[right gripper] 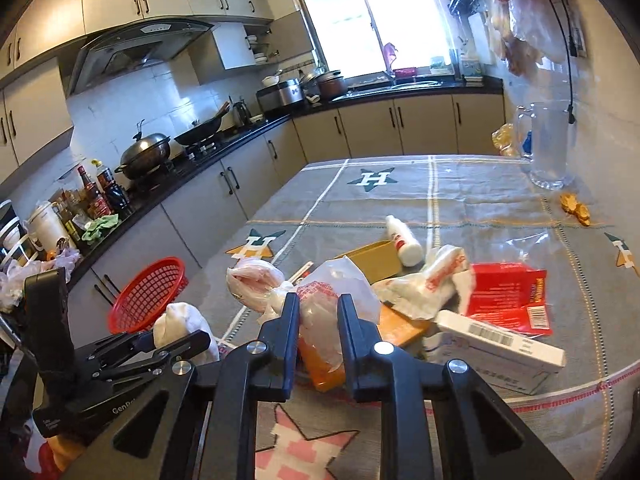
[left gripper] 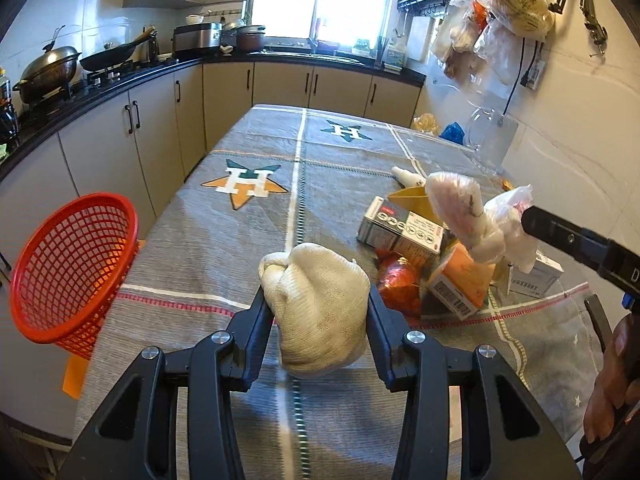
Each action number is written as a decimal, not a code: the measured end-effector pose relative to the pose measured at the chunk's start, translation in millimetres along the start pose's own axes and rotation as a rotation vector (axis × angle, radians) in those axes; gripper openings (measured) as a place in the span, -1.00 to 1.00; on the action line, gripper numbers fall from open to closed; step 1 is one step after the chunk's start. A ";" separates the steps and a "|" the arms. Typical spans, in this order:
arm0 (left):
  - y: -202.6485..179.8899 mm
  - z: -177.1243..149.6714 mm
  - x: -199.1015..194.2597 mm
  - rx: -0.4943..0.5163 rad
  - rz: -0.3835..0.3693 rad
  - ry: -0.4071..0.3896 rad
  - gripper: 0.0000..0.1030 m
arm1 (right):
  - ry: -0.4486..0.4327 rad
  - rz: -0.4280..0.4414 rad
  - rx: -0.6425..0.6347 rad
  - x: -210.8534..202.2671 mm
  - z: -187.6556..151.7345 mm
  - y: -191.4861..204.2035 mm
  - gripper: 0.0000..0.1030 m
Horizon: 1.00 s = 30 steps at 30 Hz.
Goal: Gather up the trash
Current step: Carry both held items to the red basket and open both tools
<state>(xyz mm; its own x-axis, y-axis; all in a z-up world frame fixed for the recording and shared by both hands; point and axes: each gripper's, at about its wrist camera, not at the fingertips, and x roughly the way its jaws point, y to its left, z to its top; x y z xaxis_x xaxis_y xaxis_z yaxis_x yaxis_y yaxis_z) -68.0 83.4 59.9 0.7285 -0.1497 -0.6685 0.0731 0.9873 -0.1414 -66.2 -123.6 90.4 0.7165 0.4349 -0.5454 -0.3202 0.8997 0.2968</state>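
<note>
while both pairs of fingers pinch trash, left gripper (left gripper: pixel 316 312) on the cloth wad (left gripper: pixel 320 308), right gripper (right gripper: pixel 318 320) on the plastic bag (right gripper: pixel 324 300), swing each steadily over the red basket (left gripper: pixel 72 264) before letting go.

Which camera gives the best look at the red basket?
The left wrist view. There the red basket shows whole at the table's left edge, tipped so its open mouth and mesh wall face the camera. The right wrist view shows the same basket smaller, with its lower part hidden behind the left gripper and the white bundle it holds.
</note>
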 end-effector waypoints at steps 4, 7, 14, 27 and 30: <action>7.9 1.5 -2.2 -0.012 0.010 -0.006 -0.16 | 0.008 0.011 -0.014 5.7 -0.1 7.9 -0.60; 13.0 2.7 -4.6 -0.021 0.017 -0.012 -0.16 | 0.014 0.021 -0.023 10.2 1.2 14.5 -0.60; 35.9 6.6 -12.2 -0.054 0.046 -0.027 -0.16 | 0.035 0.057 -0.048 24.7 7.1 32.9 -0.60; 117.8 17.0 -30.6 -0.166 0.155 -0.067 -0.16 | 0.102 0.160 -0.116 70.4 22.8 102.5 -0.60; 143.3 19.6 -34.7 -0.197 0.192 -0.074 -0.16 | 0.124 0.188 -0.130 85.8 26.1 124.0 -0.60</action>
<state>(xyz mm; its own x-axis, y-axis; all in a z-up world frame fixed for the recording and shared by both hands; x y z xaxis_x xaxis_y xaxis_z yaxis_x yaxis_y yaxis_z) -69.5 231.2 77.2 0.7645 0.0507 -0.6426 -0.1999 0.9664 -0.1615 -28.2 24.3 100.8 0.5580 0.5892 -0.5843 -0.5235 0.7963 0.3030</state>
